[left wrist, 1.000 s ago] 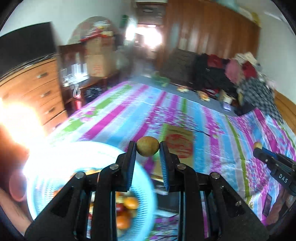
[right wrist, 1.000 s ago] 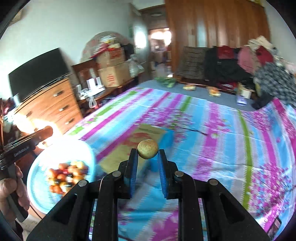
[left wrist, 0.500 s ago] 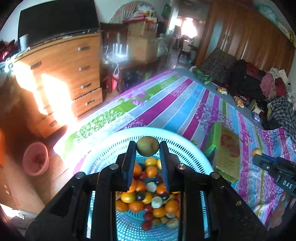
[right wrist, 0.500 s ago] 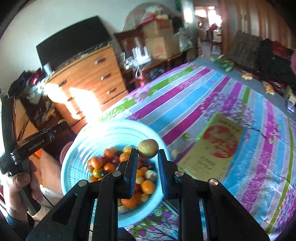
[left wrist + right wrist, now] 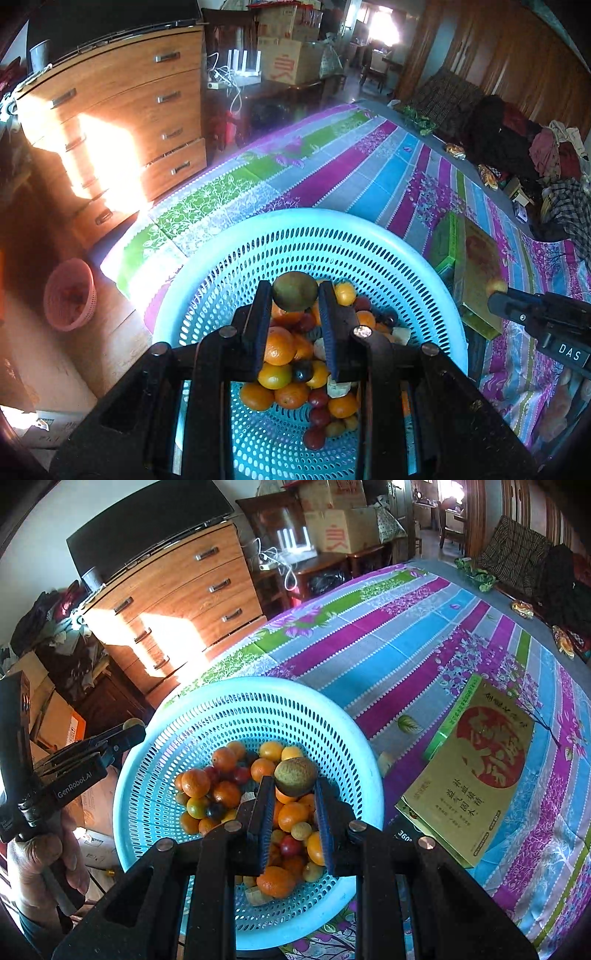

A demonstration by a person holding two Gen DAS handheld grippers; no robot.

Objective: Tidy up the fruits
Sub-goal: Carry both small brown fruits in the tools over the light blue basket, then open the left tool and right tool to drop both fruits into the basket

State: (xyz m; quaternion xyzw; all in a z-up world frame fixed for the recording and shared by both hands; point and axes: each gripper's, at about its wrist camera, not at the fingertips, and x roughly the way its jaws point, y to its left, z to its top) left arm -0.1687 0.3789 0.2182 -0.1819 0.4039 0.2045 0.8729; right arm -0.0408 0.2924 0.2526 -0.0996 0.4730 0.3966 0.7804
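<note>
Now | L gripper (image 5: pixel 294 295) & R gripper (image 5: pixel 295 781) pinch round rough-skinned fruits | perforated plastic basket (image 5: pixel 236 701) below

Your strongest light is a sun patch blown out to white on the wooden dresser (image 5: pixel 110 122), with orange flare around it in the left wrist view. A bright doorway (image 5: pixel 382 24) glares at the back. Both views are sharp at centre, with curved, dark vignetted fisheye edges. The striped bedspread (image 5: pixel 424 635) is evenly lit.
</note>
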